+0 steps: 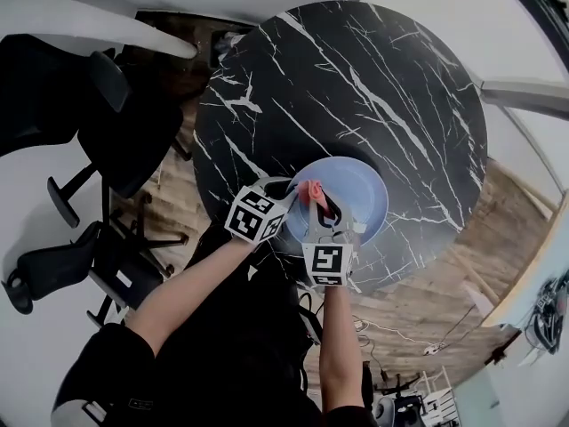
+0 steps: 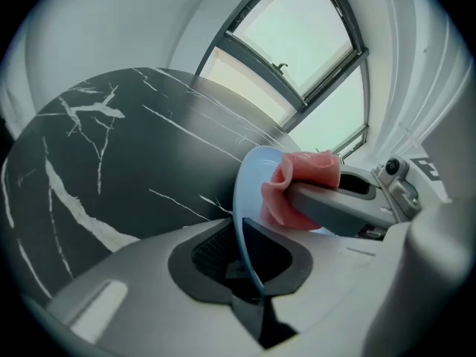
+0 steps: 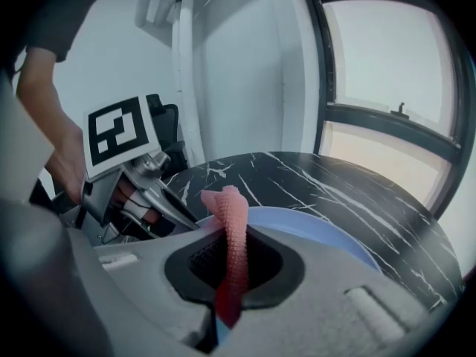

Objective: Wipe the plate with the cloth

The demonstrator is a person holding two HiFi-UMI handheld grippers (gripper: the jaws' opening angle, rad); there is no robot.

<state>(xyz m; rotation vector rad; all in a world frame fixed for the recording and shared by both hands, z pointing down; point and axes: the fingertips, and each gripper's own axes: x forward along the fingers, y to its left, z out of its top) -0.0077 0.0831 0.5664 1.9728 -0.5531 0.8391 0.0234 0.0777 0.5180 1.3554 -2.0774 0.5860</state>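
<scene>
A light blue plate (image 1: 360, 185) lies at the near edge of a round black marble table (image 1: 356, 78). My left gripper (image 1: 292, 198) reaches it from the left and is shut on the plate rim (image 2: 244, 199), which runs edge-on between its jaws. The right gripper (image 1: 320, 205) hangs over the plate's near left part, shut on a pink cloth (image 1: 313, 189). In the right gripper view the cloth (image 3: 234, 236) stands up as a narrow strip from between the jaws, with the plate (image 3: 320, 229) behind it. The cloth (image 2: 297, 184) bunches against the plate's inner face.
Black office chairs (image 1: 116, 123) stand on the left beside the table. Wooden floor (image 1: 444, 301) shows below the table's near edge. A large window (image 3: 394, 65) lies beyond the far side. The left gripper's marker cube (image 3: 123, 132) is close to the right gripper.
</scene>
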